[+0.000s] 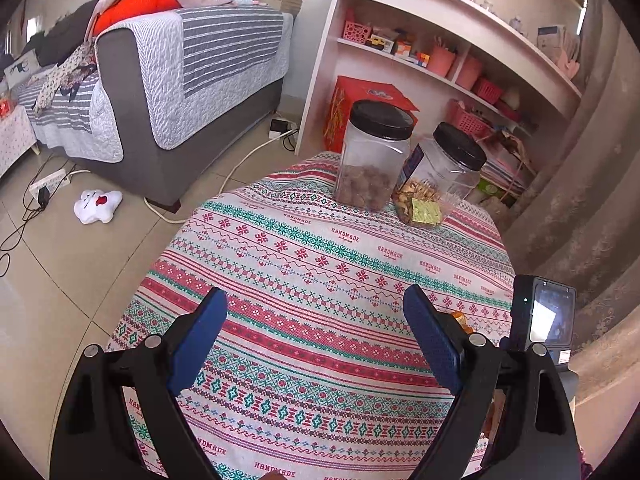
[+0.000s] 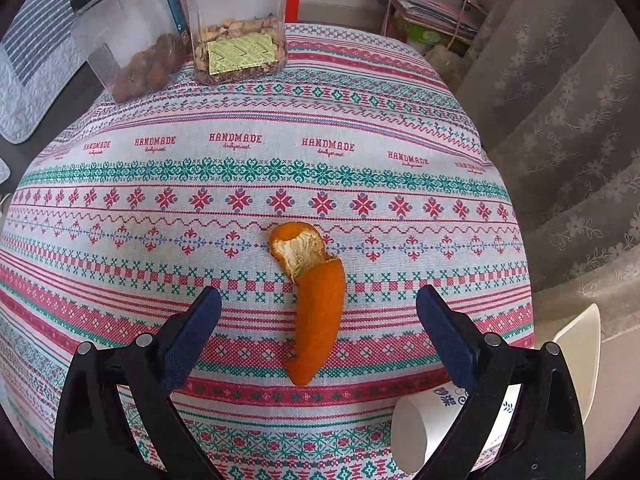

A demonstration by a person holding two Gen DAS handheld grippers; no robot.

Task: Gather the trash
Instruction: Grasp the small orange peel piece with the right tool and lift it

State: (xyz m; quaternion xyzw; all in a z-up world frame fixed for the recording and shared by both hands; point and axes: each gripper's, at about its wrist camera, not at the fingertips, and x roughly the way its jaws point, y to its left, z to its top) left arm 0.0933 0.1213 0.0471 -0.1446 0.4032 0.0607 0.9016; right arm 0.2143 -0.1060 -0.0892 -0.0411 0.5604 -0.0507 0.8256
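Both jaws are standing wide: I'm hovering the right gripper (image 2: pixel 319 300) astride the orange peel (image 2: pixel 316 300) lying between its fingers for pinching, while the left gripper (image 1: pixel 315 306) is waiting empty above the tablecloth (image 1: pixel 320 248).

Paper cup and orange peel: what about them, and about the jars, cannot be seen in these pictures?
- Cup, right wrist view: the right gripper finger covers its middle; its printed text is unreadable.
- Peel, left wrist view: only a sliver shows behind the left gripper finger.
- Jar, right wrist view: lid cut off by the top edge.
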